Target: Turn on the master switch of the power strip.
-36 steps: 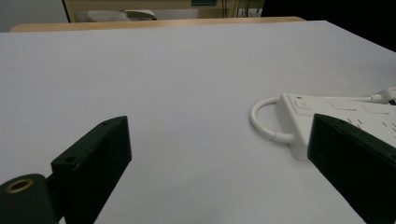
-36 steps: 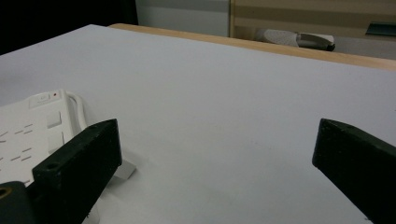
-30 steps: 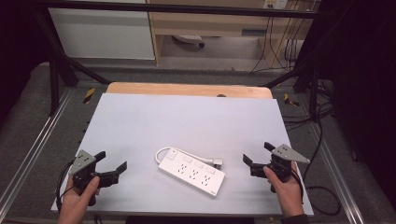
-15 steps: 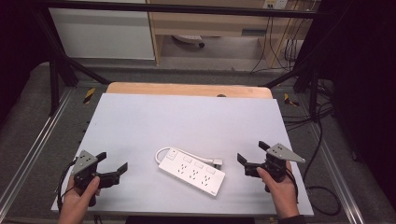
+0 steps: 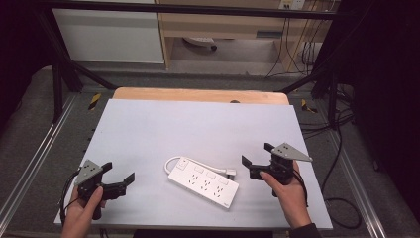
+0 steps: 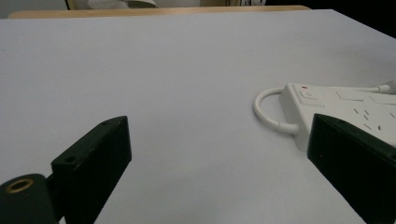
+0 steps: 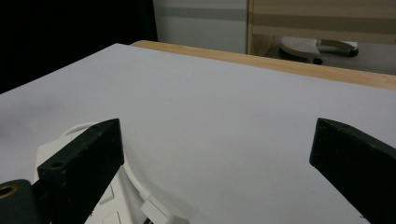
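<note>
Right claw [image 5: 257, 161] has advanced toward the power strip [image 5: 203, 182] (jaws spread, empty); left claw [image 5: 120, 174] spread, idle on bench [image 5: 198, 129].

You see a white power strip [image 5: 203, 182] lying flat, sockets up, running from ten to four o'clock, its white cord [image 5: 174, 160] looped at the ten-o'clock end.
</note>
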`<state>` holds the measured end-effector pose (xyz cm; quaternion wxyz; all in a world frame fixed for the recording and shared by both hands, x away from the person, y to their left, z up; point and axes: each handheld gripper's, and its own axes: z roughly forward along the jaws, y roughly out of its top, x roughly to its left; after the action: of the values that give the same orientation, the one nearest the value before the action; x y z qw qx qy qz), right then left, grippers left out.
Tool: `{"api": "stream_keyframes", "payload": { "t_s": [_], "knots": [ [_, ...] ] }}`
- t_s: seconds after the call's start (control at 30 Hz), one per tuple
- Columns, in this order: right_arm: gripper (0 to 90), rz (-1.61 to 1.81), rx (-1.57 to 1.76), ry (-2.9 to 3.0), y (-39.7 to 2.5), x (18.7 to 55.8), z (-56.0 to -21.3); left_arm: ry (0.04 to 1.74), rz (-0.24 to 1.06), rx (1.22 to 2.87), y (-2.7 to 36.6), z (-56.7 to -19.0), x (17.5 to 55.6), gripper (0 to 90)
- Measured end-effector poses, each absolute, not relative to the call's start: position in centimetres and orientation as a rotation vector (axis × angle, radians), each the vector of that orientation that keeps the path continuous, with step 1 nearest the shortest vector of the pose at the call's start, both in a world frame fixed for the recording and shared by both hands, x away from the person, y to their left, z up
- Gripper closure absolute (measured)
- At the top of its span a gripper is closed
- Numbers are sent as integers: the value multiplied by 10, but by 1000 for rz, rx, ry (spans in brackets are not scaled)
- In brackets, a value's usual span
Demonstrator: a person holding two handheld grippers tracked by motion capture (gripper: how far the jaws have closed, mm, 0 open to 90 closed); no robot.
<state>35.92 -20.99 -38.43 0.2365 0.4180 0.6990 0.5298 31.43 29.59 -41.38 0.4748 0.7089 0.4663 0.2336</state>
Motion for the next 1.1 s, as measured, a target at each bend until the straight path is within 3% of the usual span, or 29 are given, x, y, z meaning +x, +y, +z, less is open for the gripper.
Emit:
{"api": "stream_keyframes", "payload": {
  "t_s": [0.93, 1.1],
  "knots": [
    [56, 1459, 1040, 2056, -141, 379, -375, 1142, 577, 1751, 295, -415, 315, 62],
    [92, 1465, 1026, 2074, -132, 384, -376, 1147, 581, 1763, 294, -416, 315, 62]
  ]
}}
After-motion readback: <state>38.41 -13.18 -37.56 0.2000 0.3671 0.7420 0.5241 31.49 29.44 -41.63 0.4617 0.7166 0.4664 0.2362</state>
